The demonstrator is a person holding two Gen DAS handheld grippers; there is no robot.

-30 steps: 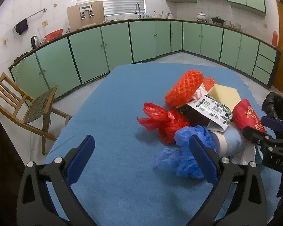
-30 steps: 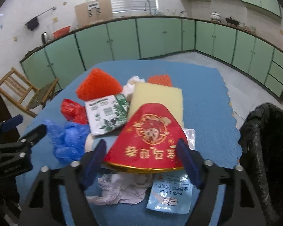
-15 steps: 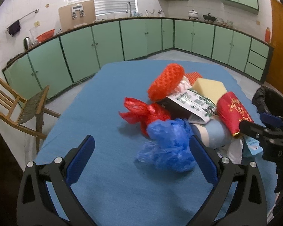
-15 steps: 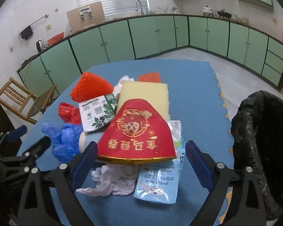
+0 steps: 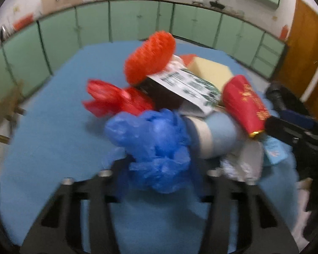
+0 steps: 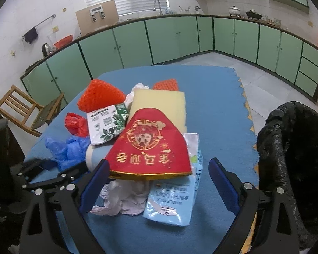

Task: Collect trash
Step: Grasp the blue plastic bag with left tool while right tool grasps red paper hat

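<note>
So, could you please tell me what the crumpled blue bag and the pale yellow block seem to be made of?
Crumpled blue bag: thin plastic film, probably; glossy, translucent, wrinkled folds. Pale yellow block: likely foam or sponge; matte, thick, with square edges.

A blue-covered table (image 6: 218, 97) carries heaped trash: blue plastic bag (image 6: 70, 148), crumpled tissue (image 6: 125, 199), milk pouch (image 6: 171, 203)
</note>
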